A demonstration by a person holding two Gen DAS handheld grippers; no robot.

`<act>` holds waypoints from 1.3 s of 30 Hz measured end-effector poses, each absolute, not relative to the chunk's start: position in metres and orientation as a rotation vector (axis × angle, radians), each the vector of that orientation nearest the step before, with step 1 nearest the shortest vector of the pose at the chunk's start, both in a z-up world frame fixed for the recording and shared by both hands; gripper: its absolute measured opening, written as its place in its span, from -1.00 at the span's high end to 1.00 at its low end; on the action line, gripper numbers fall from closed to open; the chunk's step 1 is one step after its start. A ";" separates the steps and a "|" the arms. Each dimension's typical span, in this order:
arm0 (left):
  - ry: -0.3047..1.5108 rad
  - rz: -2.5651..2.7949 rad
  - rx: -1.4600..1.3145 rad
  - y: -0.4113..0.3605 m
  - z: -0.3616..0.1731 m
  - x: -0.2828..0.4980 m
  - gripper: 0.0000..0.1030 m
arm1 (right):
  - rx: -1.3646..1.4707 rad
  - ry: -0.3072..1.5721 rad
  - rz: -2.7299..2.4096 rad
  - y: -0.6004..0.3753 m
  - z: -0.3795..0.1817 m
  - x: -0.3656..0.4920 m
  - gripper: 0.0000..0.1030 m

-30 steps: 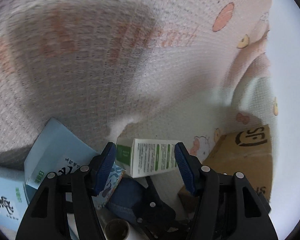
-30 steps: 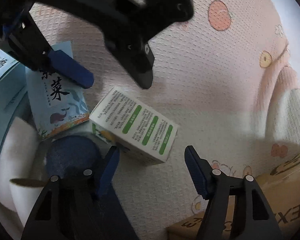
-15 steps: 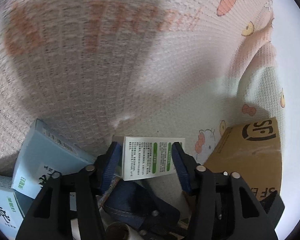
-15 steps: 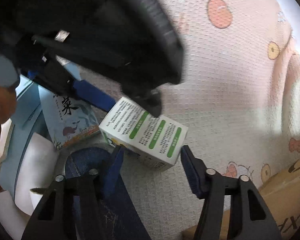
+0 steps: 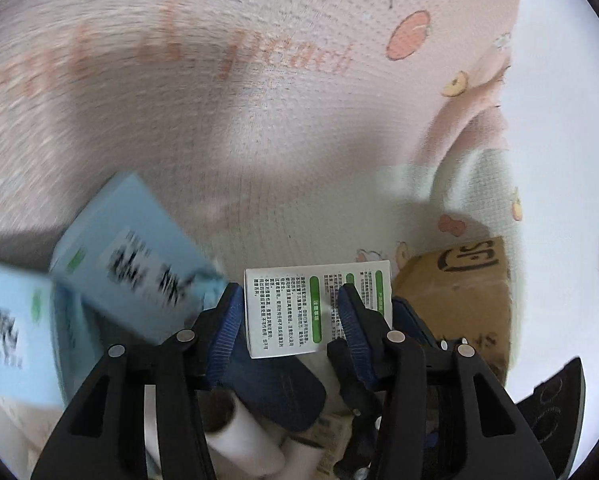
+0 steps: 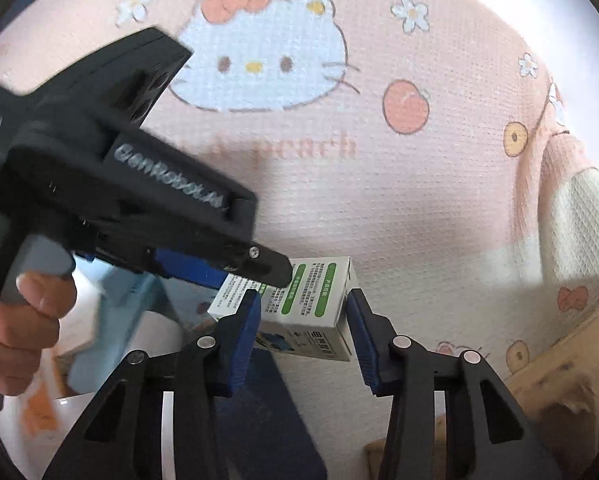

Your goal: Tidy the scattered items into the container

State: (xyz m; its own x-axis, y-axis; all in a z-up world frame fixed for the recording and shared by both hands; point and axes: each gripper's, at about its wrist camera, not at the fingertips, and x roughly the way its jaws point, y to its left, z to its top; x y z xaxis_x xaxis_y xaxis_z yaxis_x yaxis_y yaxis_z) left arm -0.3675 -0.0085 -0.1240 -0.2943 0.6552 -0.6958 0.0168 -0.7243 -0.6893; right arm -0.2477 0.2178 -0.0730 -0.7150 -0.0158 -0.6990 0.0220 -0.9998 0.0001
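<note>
A white carton with green labels (image 5: 291, 308) sits between the blue pads of my left gripper (image 5: 291, 320), which is shut on it, jaws still tightening a little. The carton stays sharp while the blanket behind it blurs. In the right wrist view the same carton (image 6: 311, 304) lies between the fingers of my right gripper (image 6: 303, 312). Those jaws are closing, with the pads close beside the carton's near end. The left gripper's black housing (image 6: 111, 184) reaches in from the upper left, held by a hand (image 6: 15, 320). A brown cardboard box (image 5: 459, 280) stands to the right.
Light blue cartons (image 5: 131, 248) lie at the left. A dark blue item (image 5: 275, 380) and white rolls (image 5: 239, 440) lie under the grippers. Everything rests on a pink blanket with a cat print (image 6: 259, 60). The cardboard box's corner (image 6: 559, 360) is at the lower right.
Both pairs of jaws have narrowed around the white carton. My right gripper has risen and come in around it, and the cat print has come into view. The left gripper has moved with the carton.
</note>
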 end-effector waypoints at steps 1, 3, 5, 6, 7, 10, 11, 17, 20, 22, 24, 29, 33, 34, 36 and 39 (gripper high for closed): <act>-0.859 2.063 -1.526 -0.012 -0.122 -0.358 -0.03 | 1.168 0.005 -2.882 0.215 -0.070 -0.242 0.18; -0.895 2.064 -1.515 -0.019 -0.120 -0.343 -0.03 | 1.171 -0.005 -2.858 0.209 -0.066 -0.232 0.18; -0.923 2.066 -1.507 -0.025 -0.120 -0.325 -0.03 | 1.158 -0.038 -2.834 0.203 -0.064 -0.218 0.18; -0.921 2.066 -1.508 -0.026 -0.121 -0.318 -0.03 | 1.140 -0.046 -2.819 0.202 -0.061 -0.208 0.18; -0.916 2.066 -1.513 -0.027 -0.122 -0.310 -0.03 | 1.126 -0.036 -2.810 0.204 -0.061 -0.204 0.18; -1.001 2.020 -1.482 -0.028 -0.132 -0.280 0.00 | 1.080 -0.004 -2.698 0.201 -0.067 -0.188 0.18; -1.050 1.976 -1.470 -0.030 -0.137 -0.271 0.00 | 1.101 -0.011 -2.665 0.198 -0.073 -0.185 0.18; -1.108 2.126 -1.421 -0.035 -0.139 -0.226 0.00 | 1.132 -0.038 -2.631 0.200 -0.075 -0.157 0.18; -1.064 2.162 -1.435 -0.041 -0.138 -0.213 0.00 | 1.097 -0.060 -2.658 0.211 -0.067 -0.142 0.18; -0.998 2.232 -1.457 -0.040 -0.135 -0.212 0.00 | 1.099 0.015 -2.704 0.214 -0.065 -0.138 0.18; -0.913 2.309 -1.460 -0.034 -0.130 -0.215 0.00 | 1.107 0.126 -2.745 0.211 -0.070 -0.133 0.18; -0.862 2.275 -1.468 -0.019 -0.130 -0.236 -0.05 | 1.239 0.327 -2.799 0.205 -0.090 -0.149 0.17; -0.719 2.265 -1.437 0.000 -0.128 -0.265 -0.11 | 1.315 0.589 -2.859 0.194 -0.107 -0.150 0.17; -0.690 2.256 -1.436 0.004 -0.128 -0.273 -0.11 | 1.336 0.670 -2.869 0.192 -0.112 -0.150 0.17; -0.680 2.217 -1.434 0.012 -0.131 -0.295 -0.11 | 1.423 0.907 -2.885 0.185 -0.127 -0.154 0.17; -0.739 2.132 -1.446 0.019 -0.139 -0.325 -0.11 | 1.546 1.160 -2.812 0.179 -0.149 -0.164 0.17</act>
